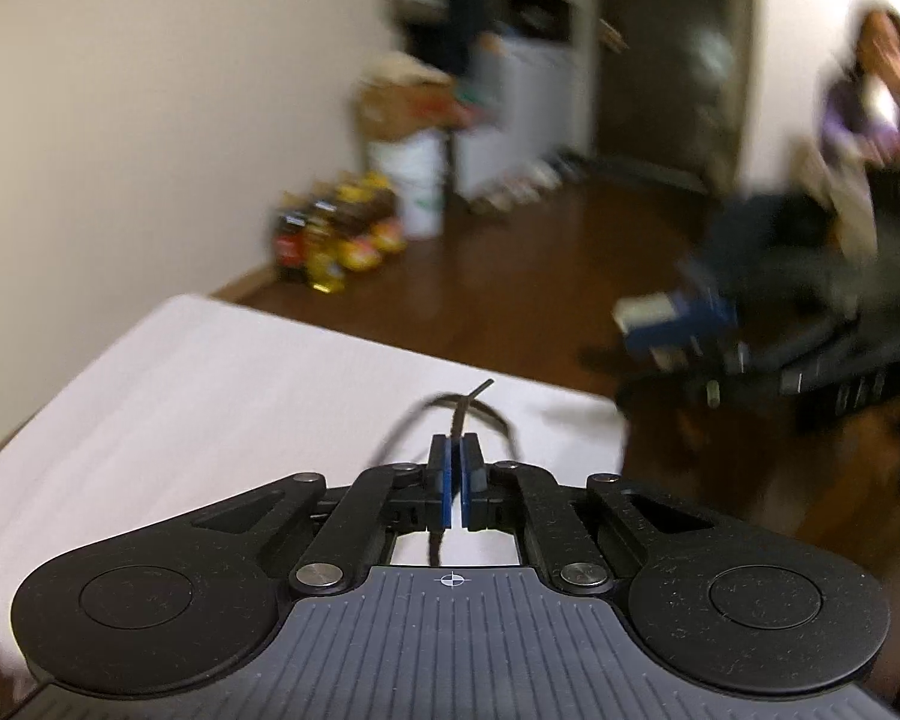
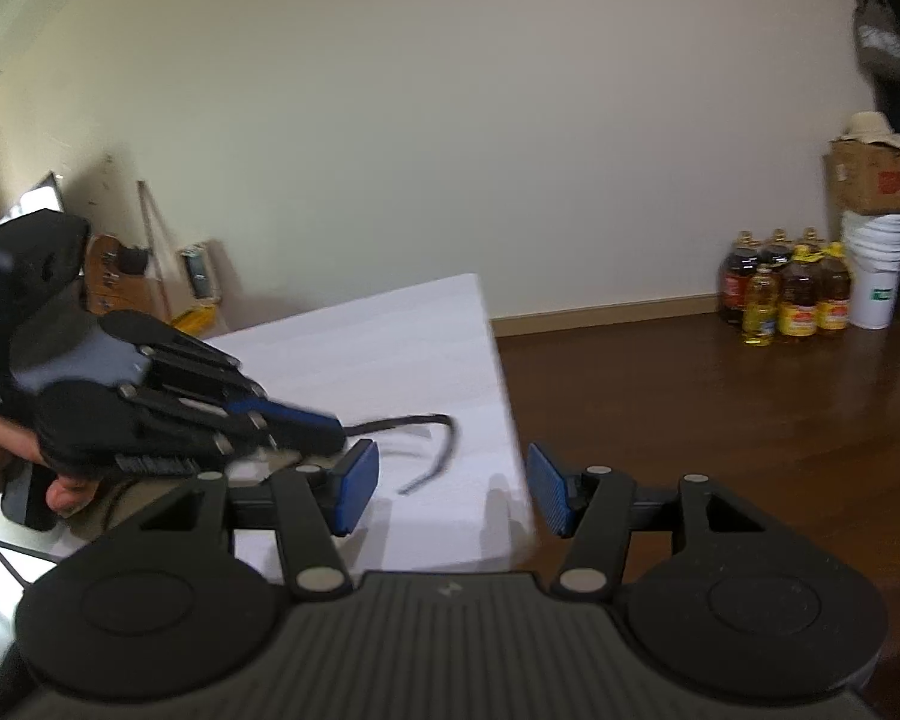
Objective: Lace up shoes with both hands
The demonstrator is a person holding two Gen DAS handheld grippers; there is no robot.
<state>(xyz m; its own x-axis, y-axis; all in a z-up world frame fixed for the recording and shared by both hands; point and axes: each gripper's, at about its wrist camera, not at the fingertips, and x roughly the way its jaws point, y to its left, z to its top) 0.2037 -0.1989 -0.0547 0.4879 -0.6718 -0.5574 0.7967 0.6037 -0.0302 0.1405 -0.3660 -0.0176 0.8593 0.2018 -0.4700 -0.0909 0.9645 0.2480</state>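
Blue-padded black left claw [image 1: 455,480], black shoelace [image 1: 459,414], white table [image 1: 210,390], yellow-labelled oil bottles [image 2: 786,294].

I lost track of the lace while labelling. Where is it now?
The black shoelace is pinched in the left gripper, its free end curling over the white table near its right edge.

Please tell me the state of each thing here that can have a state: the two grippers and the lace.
left gripper: shut on the black lace, above the white table.
right gripper: open, holds nothing, at the table's edge.
black lace: one part pinched, free end curving loose past the fingers.
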